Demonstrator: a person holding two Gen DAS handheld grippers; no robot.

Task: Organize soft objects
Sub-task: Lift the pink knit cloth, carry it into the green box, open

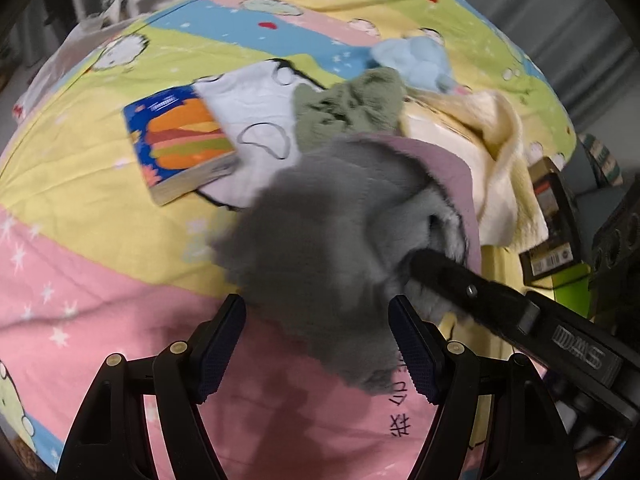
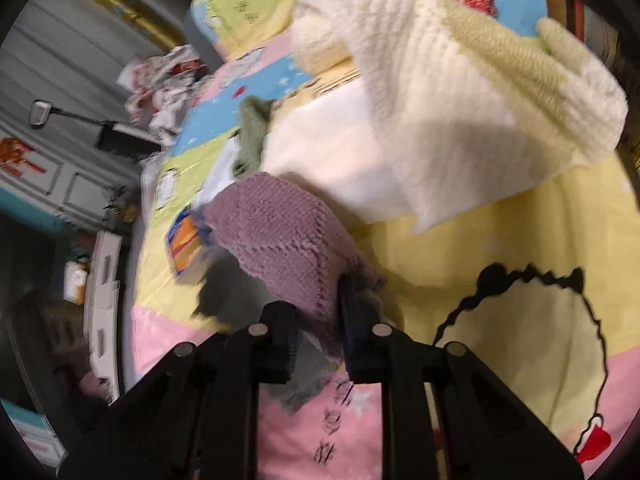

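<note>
A fluffy cloth, grey on one side and mauve on the other, is lifted off the cartoon bedsheet. My right gripper is shut on its edge; in the left wrist view it reaches in from the right. My left gripper is open just below the cloth, whose lower corner hangs between the fingers without being pinched. Behind lie a green cloth, a light blue cloth and a cream towel, which is large in the right wrist view.
A book with a burger cover lies on the bed left of the cloths. A dark box sits at the bed's right edge. Crumpled clothing is piled at the far corner, with furniture beyond the bed.
</note>
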